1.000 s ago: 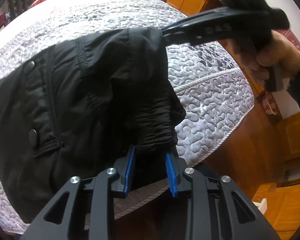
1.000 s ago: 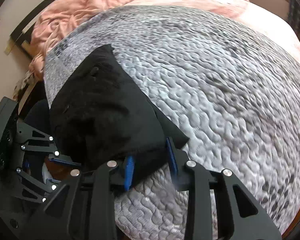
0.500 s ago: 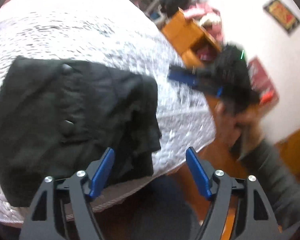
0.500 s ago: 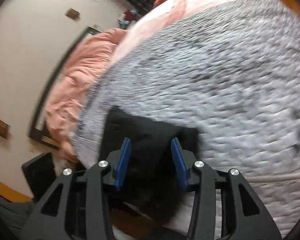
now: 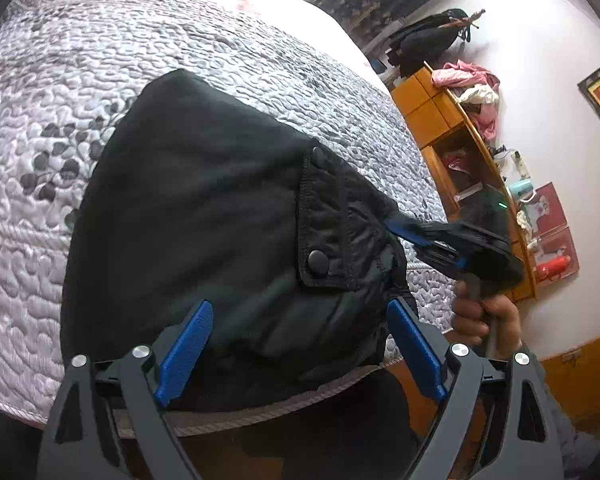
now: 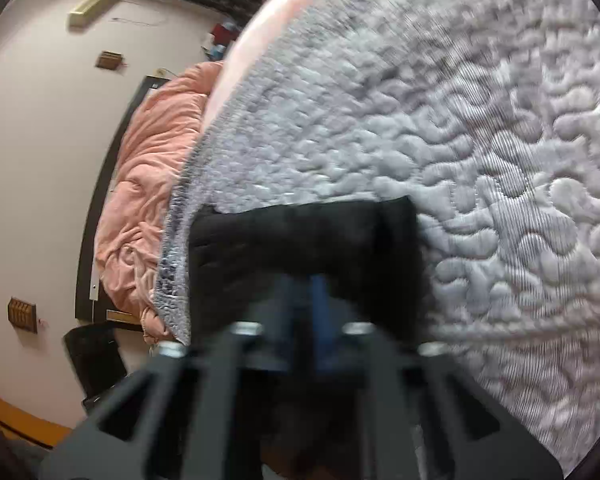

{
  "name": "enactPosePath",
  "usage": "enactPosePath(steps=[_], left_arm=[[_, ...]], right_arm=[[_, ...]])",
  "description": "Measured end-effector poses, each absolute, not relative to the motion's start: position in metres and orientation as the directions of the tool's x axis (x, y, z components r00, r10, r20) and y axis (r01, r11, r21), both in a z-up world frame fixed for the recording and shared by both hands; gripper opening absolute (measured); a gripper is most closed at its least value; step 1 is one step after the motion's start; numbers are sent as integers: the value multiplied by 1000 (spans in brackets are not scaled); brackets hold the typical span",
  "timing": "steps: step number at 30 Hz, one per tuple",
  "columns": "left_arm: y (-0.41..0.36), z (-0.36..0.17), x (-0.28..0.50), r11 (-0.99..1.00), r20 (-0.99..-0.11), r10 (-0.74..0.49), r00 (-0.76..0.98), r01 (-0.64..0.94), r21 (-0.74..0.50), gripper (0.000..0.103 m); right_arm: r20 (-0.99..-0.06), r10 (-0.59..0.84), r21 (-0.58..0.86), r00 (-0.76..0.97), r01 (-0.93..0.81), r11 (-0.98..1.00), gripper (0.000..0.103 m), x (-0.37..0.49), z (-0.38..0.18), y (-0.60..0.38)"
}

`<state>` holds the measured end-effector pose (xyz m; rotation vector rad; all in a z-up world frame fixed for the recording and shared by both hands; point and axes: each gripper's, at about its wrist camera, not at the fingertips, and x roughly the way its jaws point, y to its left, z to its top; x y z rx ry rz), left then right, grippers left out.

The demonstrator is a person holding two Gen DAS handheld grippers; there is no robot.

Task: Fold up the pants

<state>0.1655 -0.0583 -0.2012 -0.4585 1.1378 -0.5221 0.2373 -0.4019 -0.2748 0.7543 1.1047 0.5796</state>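
The black pants [image 5: 220, 248] lie folded in a compact bundle on the grey quilted bed [image 5: 100, 60], near its front edge, with a snap-buttoned pocket flap on top. My left gripper [image 5: 300, 340] is open and empty, its blue pads either side of the bundle's near edge. My right gripper [image 5: 412, 232] shows at the bundle's right edge in the left wrist view. In the right wrist view the pants [image 6: 300, 240] sit just ahead of the right gripper [image 6: 316, 312], which looks shut with its blue pads together; the view is blurred.
A wooden shelf unit [image 5: 460, 140] with clothes and small items stands right of the bed. A pink duvet [image 6: 148, 200] is heaped at the bed's far side. The quilt [image 6: 480, 140] stretches beyond the pants.
Both grippers let go of the pants, which now lie flat in a folded bundle. The left gripper opened wide. The right gripper closed its pads and swung to the bundle's right edge.
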Motion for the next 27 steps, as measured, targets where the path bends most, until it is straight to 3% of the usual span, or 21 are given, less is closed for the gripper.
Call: enactPosePath(steps=[5, 10, 13, 15, 16, 18, 19, 27], left_arm=[[-42, -206, 156, 785, -716, -609, 340, 130, -606, 91], [-28, -208, 145, 789, -719, -600, 352, 109, -605, 92], [-21, -207, 140, 798, -724, -587, 361, 111, -592, 95], [-16, -207, 140, 804, -730, -580, 361, 110, -584, 95], [-13, -206, 140, 807, -732, -576, 364, 113, -579, 95], [-3, -203, 140, 811, -730, -569, 378, 112, -574, 95], [4, -202, 140, 811, -727, -566, 389, 106, -575, 97], [29, -207, 139, 810, -726, -551, 411, 56, -583, 99]], right_arm=[[-525, 758, 779, 386, -142, 611, 41, 186, -238, -380], [-591, 733, 761, 336, -70, 645, 38, 159, -269, -359], [-634, 698, 743, 333, 12, 669, 4, 154, -293, -367], [-647, 685, 741, 334, 65, 669, 0, 151, -300, -374], [-654, 675, 735, 341, 74, 674, 4, 148, -296, -375], [-640, 663, 738, 388, 70, 671, 40, 137, -278, -380], [-632, 651, 739, 420, 76, 669, 46, 132, -271, -383], [-626, 664, 769, 409, 186, 611, 51, 128, -303, -379]])
